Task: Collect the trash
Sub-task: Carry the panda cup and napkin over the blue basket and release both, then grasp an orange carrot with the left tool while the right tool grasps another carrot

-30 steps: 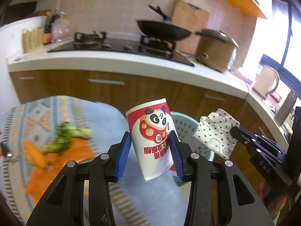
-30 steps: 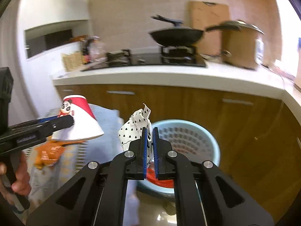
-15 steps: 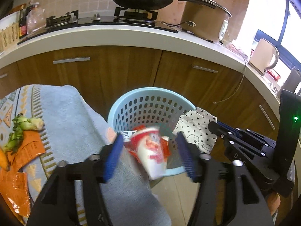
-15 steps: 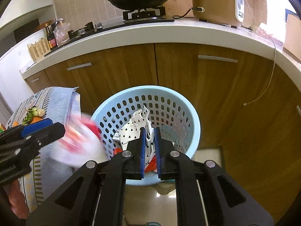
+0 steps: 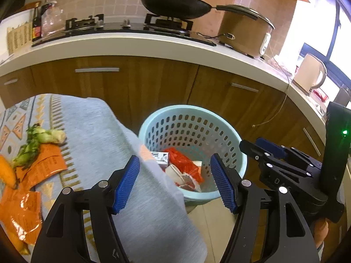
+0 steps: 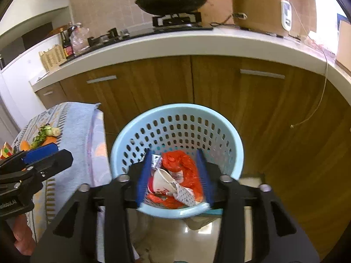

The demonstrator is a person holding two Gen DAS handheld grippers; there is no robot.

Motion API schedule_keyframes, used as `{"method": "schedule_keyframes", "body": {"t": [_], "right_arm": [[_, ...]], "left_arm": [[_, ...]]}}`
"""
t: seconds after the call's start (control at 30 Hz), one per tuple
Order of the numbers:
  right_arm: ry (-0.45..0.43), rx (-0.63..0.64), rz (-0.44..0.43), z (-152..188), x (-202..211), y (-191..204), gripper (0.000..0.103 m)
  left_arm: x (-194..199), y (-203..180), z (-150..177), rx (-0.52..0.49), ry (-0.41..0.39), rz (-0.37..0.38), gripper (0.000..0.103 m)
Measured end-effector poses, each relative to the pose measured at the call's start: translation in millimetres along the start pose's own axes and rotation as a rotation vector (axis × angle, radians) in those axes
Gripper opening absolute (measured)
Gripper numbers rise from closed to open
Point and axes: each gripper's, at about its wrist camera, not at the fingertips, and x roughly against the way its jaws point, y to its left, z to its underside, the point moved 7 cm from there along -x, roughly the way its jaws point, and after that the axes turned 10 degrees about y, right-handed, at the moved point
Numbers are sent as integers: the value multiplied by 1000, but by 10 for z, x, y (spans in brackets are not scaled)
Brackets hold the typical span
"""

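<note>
Daylight floods in from the window [image 5: 329, 43] on my right, blowing it out to white glare. The floor tile [image 6: 197, 228] below the basket [image 6: 238, 153] shines with reflections. My fisheye views bend the countertop [image 6: 197, 43] into an arc, corners black, and my right fingers [image 6: 143, 175] look slightly smeared.

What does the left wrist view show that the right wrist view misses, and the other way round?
Only the left wrist view: the orange wrappers on the cloth, a cream kettle at the counter's far right, and the right gripper from the side.

Only the right wrist view: the polka-dot paper lying in the trash, framed by the right gripper's opening jaws with nothing between them, and the left gripper from the side.

Both: the blue basket holding red wrappers and the paper cup, the vegetable scraps on the cloth, the wok and cooker.
</note>
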Motion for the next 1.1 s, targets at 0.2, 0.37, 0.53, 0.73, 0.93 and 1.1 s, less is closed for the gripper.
{"method": "schedule_keyframes", "body": {"t": [0.2,0.37,0.53,0.73,0.93,1.1], "right_arm": [[-35,57,-53,-64,167,357,46],[-43,117,-109,-53,247,750,46],[-35,178,-162,3,264,1201,46],[19,238,-243,220,156,1796,47],[91,300,-303,464,-15,2302,47],[122,324,-316,555,-88,2483,47]], "left_arm": [[320,266,100,46,-52,-33,65],[683,613,245,96,-106,-108,65],[1060,1070,462,183,-150,-161,65],[1322,1656,877,277,-153,-242,65],[1322,2052,1216,357,-91,-200,63],[1150,2147,1294,378,-45,-133,53]]}}
